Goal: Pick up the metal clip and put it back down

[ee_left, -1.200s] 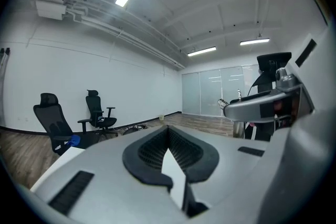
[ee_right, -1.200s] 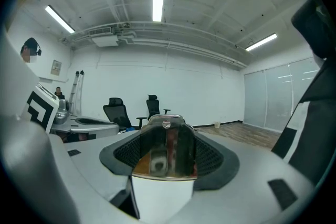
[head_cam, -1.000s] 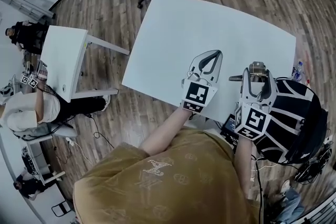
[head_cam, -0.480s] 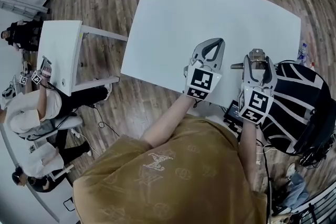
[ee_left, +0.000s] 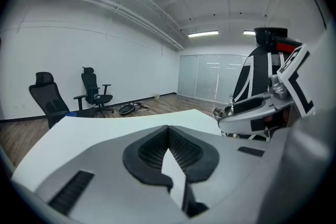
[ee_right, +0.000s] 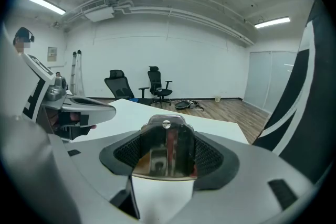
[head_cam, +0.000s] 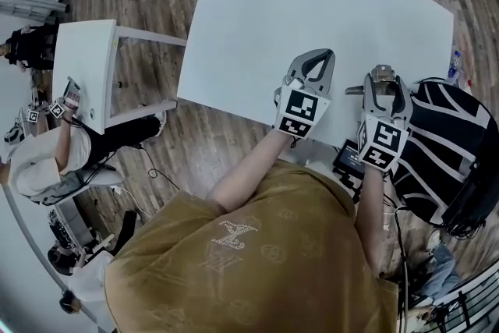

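A shiny metal clip [ee_right: 166, 150] is pinched between the jaws of my right gripper [ee_right: 166, 131], which is shut on it. In the head view the right gripper [head_cam: 380, 76] hovers over the near right part of the white table [head_cam: 312, 4], and the clip [head_cam: 379, 76] shows at its tips with a handle sticking out to the left. My left gripper [head_cam: 318, 56] sits beside it on the left, shut with nothing between its fingers. The left gripper view shows its jaws [ee_left: 168, 129] meeting at the tip, with the right gripper [ee_left: 252, 110] off to the right.
A small white side table [head_cam: 90, 66] stands to the left of the main table, with people seated near it. A black-and-white striped object [head_cam: 444, 144] sits close on the right. Office chairs [ee_left: 47, 99] stand beyond the table's far end on the wooden floor.
The head view has shifted, so the table and both grippers sit higher in the picture. The right gripper stays shut on the clip and the left stays shut and empty.
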### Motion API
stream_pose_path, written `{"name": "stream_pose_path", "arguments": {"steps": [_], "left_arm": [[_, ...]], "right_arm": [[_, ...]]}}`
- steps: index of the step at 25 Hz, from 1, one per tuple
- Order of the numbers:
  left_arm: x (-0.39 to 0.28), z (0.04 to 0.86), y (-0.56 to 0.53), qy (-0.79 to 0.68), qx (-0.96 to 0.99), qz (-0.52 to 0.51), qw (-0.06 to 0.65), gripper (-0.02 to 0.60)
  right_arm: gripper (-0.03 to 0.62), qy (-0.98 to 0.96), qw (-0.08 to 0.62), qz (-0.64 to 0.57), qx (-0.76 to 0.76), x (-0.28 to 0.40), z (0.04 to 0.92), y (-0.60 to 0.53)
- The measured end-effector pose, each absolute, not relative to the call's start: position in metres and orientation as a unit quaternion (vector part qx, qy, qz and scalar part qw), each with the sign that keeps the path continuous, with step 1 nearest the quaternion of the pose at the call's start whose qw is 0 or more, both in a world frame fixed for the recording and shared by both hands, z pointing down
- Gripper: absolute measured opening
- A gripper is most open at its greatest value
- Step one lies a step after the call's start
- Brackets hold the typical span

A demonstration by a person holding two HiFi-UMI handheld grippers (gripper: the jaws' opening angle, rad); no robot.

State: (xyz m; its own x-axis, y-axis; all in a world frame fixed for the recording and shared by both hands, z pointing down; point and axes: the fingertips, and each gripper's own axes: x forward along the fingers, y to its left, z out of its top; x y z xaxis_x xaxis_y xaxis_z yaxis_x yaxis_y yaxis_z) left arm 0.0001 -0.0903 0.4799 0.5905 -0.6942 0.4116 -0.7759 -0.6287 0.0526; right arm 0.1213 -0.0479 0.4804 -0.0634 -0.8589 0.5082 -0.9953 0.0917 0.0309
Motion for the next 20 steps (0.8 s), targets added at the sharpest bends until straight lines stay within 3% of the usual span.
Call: {"name": "stream_pose_path", "arguments": {"steps": [20], "left_arm": [[0.001,0.542,-0.086,-0.403,0.872,0.230,0.158,0.006]], "right_arm": [[0.290,-0.692,0.276,0.234,0.625,0.117,0.567,-0.044]]}}
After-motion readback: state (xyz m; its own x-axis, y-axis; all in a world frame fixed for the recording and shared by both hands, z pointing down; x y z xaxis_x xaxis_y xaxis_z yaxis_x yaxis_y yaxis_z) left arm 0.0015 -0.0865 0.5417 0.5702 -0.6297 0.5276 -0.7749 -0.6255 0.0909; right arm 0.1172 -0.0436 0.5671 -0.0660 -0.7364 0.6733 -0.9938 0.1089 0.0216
